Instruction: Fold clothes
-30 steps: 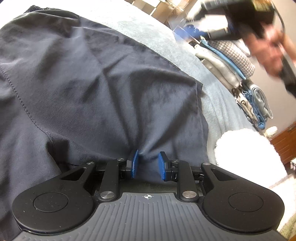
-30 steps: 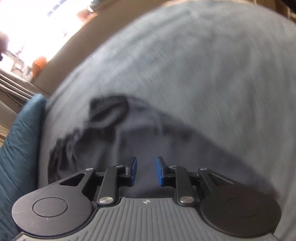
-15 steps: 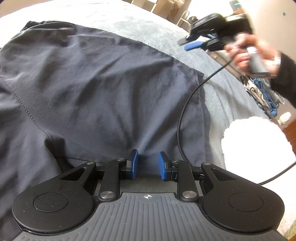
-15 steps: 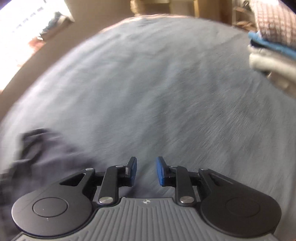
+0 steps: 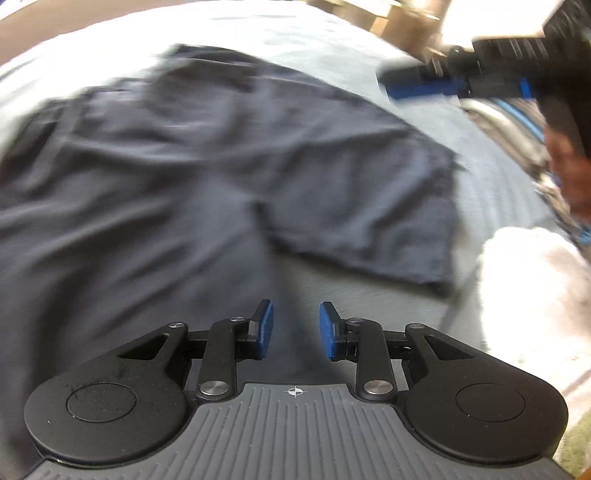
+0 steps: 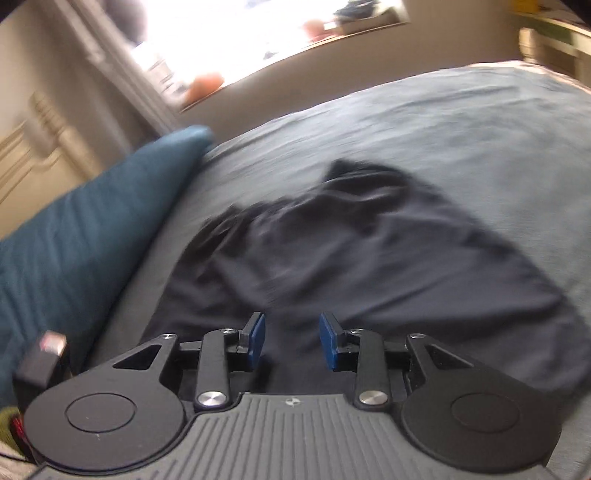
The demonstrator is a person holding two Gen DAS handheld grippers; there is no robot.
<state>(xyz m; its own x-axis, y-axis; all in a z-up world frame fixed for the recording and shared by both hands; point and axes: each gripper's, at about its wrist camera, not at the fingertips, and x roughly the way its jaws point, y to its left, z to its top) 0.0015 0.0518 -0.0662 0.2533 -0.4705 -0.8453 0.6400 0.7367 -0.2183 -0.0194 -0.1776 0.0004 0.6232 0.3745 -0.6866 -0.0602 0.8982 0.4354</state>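
A pair of dark navy shorts [image 5: 207, 177] lies spread on a grey bedcover [image 5: 491, 192], both views blurred by motion. My left gripper [image 5: 295, 328] hovers open above the gap between the two legs, with nothing between its blue pads. In the right wrist view the same shorts [image 6: 369, 266] stretch away ahead, and my right gripper [image 6: 291, 341] stands open over their near edge, holding nothing. The other gripper [image 5: 480, 79] shows in the left wrist view at the upper right, above the bed.
A white fluffy item [image 5: 535, 288] lies right of the shorts. A stack of folded clothes [image 5: 509, 118] sits behind the other gripper. A teal pillow [image 6: 85, 236] lies left of the shorts, below a bright window [image 6: 258, 33].
My left gripper has let go of the shorts' crotch and drawn back, so a bare strip of bedcover shows between the legs. My right gripper swung from bare bedcover back over the shorts.
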